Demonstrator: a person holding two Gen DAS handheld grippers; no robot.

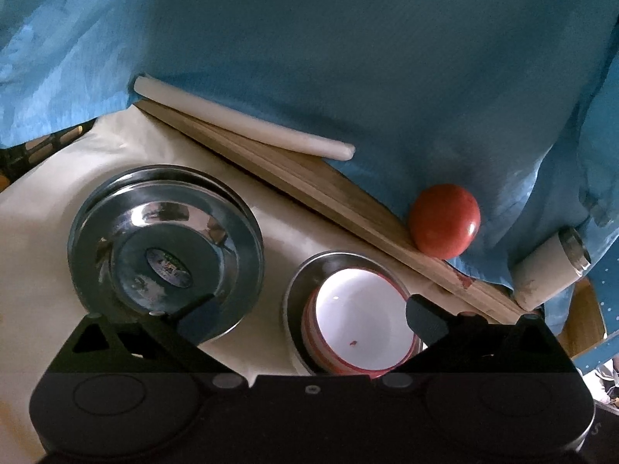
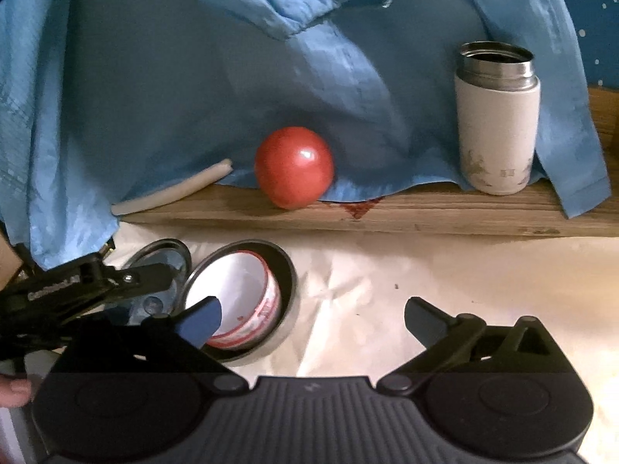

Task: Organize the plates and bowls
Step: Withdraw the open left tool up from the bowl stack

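Bowl (image 1: 361, 328) sits stacked in a steel plate (image 1: 296, 301); my left gripper (image 1: 309, 315) and right gripper (image 2: 309, 319) gape wide, empty, so a clumsy grab could topple it.

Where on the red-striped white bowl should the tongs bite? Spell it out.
Take the red-striped white bowl by its rim, one finger inside and one outside, coming from above. It sits upright and nested in a steel dish, so its lower wall is shrouded. The rim section toward the wooden board looks clearest. Both tongs are open and empty.
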